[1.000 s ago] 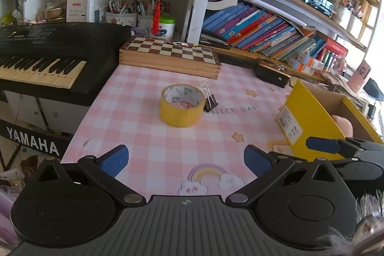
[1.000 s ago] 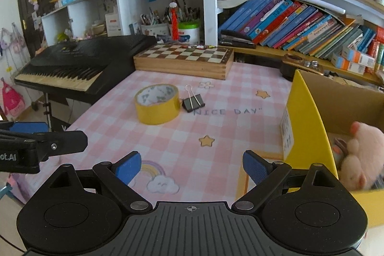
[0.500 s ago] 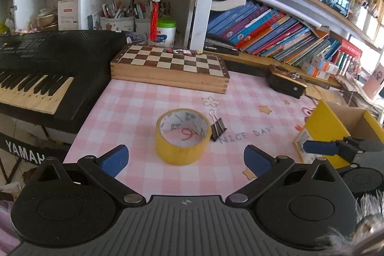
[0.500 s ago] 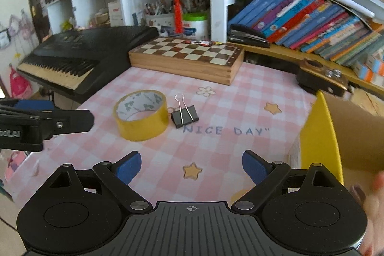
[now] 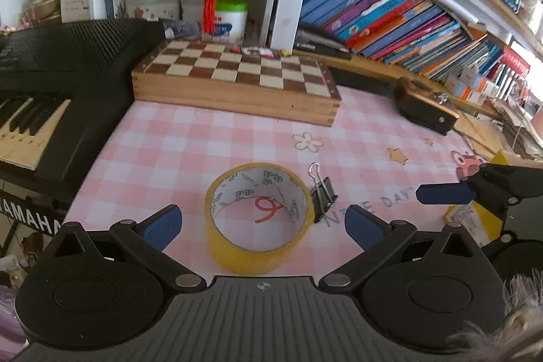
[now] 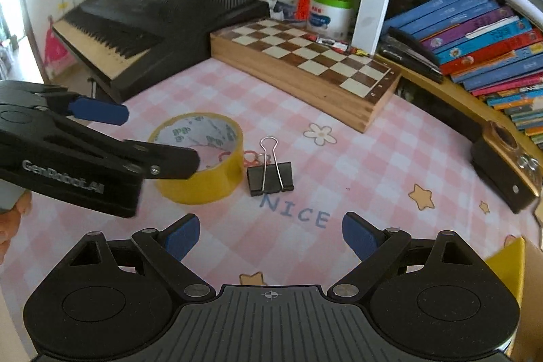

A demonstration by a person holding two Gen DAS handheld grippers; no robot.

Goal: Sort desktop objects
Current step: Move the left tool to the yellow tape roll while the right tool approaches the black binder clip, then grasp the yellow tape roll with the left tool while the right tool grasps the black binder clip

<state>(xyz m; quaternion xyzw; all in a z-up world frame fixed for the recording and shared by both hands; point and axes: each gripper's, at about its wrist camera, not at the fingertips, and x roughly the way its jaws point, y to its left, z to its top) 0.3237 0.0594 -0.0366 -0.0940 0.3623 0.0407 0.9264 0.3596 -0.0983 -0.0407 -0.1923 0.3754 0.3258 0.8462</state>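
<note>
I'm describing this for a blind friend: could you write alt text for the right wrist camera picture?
An open two-finger gripper hangs over a pink checked tablecloth, aimed at a black binder clip beside a roll of yellow tape. A second open gripper comes in from the left at the tape. Behind lie a wooden chessboard box, a keyboard and bookshelves.

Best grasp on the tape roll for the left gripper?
Probably pinch across the wall of the tape roll, one finger inside the hollow core, one outside, coming down from above at its near rim. It lies flat with the hole up. Spanning the whole roll with the open left gripper also looks possible. Avoid the right side, where the binder clip sits close.
</note>
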